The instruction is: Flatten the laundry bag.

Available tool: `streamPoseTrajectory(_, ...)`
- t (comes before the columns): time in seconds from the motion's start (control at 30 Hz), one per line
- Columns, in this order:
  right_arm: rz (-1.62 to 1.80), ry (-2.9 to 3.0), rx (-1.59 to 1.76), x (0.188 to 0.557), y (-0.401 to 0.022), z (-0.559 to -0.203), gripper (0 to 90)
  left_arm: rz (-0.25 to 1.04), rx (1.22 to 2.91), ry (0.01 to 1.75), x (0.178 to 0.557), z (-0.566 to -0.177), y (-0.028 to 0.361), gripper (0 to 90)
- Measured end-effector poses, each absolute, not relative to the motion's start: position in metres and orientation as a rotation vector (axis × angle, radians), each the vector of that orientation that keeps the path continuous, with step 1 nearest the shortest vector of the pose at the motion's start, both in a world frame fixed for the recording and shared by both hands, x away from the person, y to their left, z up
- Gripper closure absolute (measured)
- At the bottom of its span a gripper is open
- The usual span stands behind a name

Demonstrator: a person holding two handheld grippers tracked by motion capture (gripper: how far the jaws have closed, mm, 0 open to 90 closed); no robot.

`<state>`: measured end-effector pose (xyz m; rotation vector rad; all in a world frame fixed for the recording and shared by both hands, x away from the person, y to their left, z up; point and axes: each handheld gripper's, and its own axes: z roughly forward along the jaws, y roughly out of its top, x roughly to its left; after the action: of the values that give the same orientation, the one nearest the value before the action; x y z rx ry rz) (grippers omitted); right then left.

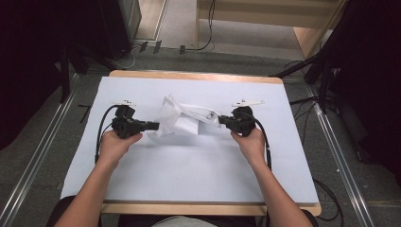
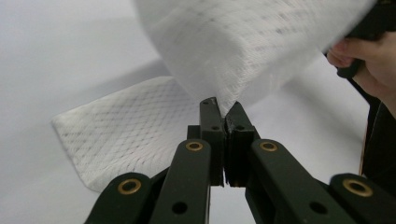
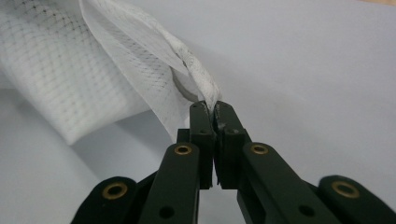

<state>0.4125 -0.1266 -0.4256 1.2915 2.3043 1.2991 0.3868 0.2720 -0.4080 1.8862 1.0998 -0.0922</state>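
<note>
**White cloth pinched at both ends, lifted off table**

Left gripper (image 1: 157,125): jaws pressed together on an edge of the white cloth (image 1: 177,120). In the left gripper view the gripper (image 2: 223,106) has the mesh-patterned cloth (image 2: 233,42) clamped between its tips; the cloth rises from the jaws and billows above them, while a lower fold lies on the table surface to the left.

Right gripper (image 1: 221,120): jaws pinched shut on the opposite end of the cloth. In the right gripper view the gripper (image 3: 211,107) holds a bunched, rolled edge of the cloth (image 3: 60,65), and the rest hangs away to the upper left.

Position: cloth sits near the middle of the table (image 1: 189,161), slightly toward the far side, strung between the two grippers and crumpled, taller at its left part. Part of it looks raised off the white table cover; a lower part near the left gripper touches it.

Person's left hand (image 1: 116,144) and right hand (image 1: 250,142) each grasp a gripper body, forearms coming in from the near edge. Grippers face each other, well apart
</note>
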Motion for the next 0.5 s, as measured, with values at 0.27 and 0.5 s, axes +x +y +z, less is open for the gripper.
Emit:
streamPoseTrajectory(0.27, 1.287, 2.294, 1.341, 0.414, -0.148, -0.425, 89.2, -0.109, 1.839, 1.17, 0.392, -0.411, 0.291, 89.3)
streamPoseTrajectory(0.5, 1.229, 2.312, 1.401, 0.417, -0.16, -0.431, 89.3, -0.149, 1.847, 1.241, 0.403, -0.425, 0.297, 88.8)
